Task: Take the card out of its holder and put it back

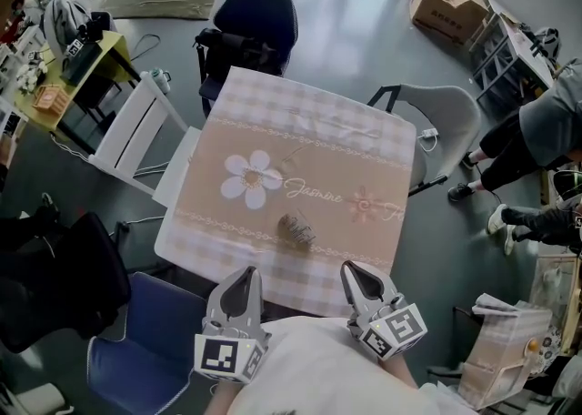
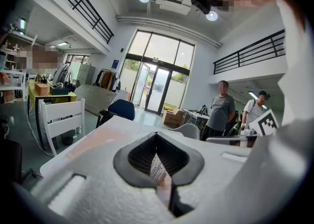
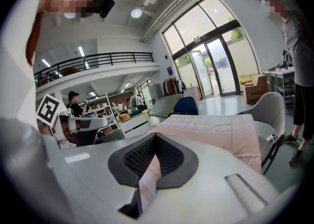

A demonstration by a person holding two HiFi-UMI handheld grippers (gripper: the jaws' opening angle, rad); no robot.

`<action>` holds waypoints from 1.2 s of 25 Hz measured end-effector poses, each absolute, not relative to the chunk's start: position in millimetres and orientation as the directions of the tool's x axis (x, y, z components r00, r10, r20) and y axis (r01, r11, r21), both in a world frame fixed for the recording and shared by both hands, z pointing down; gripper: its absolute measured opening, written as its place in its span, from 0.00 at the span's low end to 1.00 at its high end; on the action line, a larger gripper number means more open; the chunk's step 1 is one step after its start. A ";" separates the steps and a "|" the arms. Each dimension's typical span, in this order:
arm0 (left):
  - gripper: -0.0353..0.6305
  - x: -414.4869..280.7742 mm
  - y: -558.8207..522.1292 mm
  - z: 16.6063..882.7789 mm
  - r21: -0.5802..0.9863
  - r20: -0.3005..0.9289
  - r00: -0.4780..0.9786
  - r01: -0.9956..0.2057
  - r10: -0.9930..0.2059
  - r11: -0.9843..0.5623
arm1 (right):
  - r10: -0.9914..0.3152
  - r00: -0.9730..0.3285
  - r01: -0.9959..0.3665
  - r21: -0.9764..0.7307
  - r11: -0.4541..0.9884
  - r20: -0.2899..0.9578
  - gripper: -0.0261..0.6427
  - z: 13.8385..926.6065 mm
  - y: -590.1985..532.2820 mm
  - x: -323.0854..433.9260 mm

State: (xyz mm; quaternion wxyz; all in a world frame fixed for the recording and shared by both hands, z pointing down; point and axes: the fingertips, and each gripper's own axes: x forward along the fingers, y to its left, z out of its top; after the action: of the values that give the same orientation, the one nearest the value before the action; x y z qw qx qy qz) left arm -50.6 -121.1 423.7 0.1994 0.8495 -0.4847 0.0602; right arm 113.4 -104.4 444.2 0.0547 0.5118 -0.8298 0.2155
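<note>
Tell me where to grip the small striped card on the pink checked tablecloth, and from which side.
Pinch the small striped card by its top edge, from the near side. It seems to stand tilted on the pink checked tablecloth, leaving that edge free; its holder is too small to tell.

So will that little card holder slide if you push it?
Probably a bit: the card holder looks small, thin and light. It seems to lie flat on the tablecloth, so it shouldn't roll. The soft cloth may grip it or bunch up instead.

Matt cloth tablecloth (image 1: pixel 300 154); left tongs (image 1: pixel 246 275) smooth grey plastic (pads (image 2: pixel 142 155) ribbed).
</note>
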 end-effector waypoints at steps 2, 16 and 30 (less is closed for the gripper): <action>0.05 -51.9 -121.1 425.0 0.281 0.296 0.521 -0.848 -0.800 -0.449 | -0.822 -0.469 -0.874 -0.303 0.380 0.322 0.03 449.1 -102.7 112.3; 0.05 -62.0 -122.2 424.1 0.287 0.298 0.511 -0.853 -0.806 -0.435 | -0.839 -0.489 -0.867 -0.235 0.439 0.237 0.09 419.8 -138.6 110.6; 0.05 -98.6 -118.4 418.1 0.268 0.312 0.421 -0.899 -0.852 -0.346 | -0.726 -0.567 -0.823 -0.230 0.519 0.390 0.24 509.3 -199.7 67.3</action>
State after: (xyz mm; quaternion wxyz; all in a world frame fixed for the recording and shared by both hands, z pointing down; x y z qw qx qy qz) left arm -98.6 -118.4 418.1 0.2018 0.8184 -0.5349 0.0585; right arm 67.3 -199.7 509.3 0.1231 0.4488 -0.8629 0.1972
